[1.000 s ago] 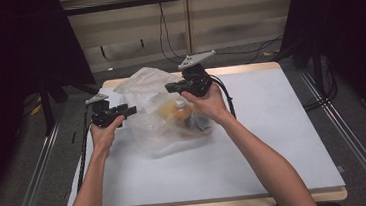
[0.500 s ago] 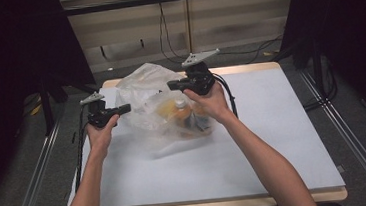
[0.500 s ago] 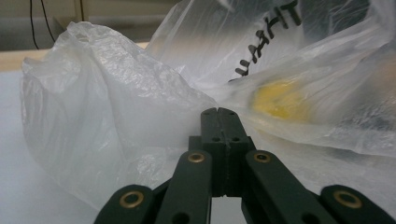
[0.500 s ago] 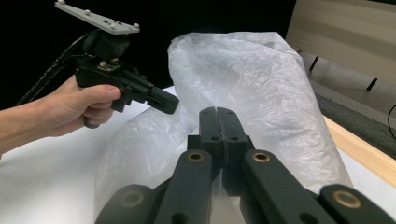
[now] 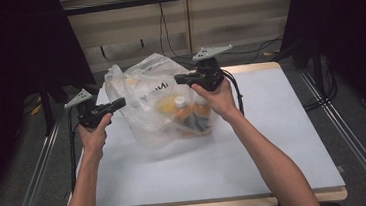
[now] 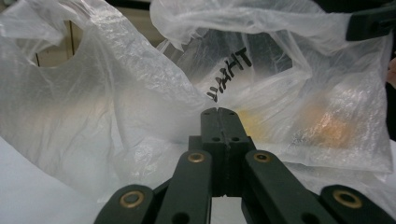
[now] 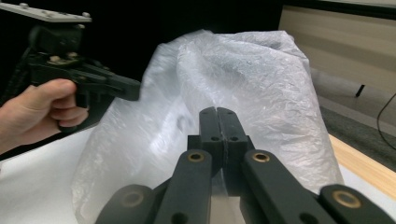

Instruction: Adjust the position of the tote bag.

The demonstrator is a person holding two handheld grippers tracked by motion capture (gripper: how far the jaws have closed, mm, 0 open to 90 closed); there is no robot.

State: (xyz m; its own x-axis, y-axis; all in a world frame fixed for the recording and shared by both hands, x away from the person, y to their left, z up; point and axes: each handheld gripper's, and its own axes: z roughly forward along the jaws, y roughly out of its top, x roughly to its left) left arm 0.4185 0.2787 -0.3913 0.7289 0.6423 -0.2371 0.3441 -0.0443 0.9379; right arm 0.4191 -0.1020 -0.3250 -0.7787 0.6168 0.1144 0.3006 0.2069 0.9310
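A clear plastic bag stands on the white tabletop, toward the far edge and left of centre. Orange-capped bottles show through its film, low on the side nearer the right hand. Black lettering is printed on the bag's upper wall.

Left gripper: held above the table at the bag's left side, near the tabletop's left edge, pointing at the bag. The left gripper view has its jaws pressed together with bag film bunched at and behind the tips; whether film is actually pinched between them cannot be told. The jaws have just been closing.

Right gripper: held over the bag's top on the far side, pointing left. In the right gripper view its jaws are fully closed, tips meeting, with the bag rising directly behind them; a grip on the film cannot be confirmed. That view also takes in the left hand with its gripper touching the bag's opposite side.

Both forearms enter from the near edge.
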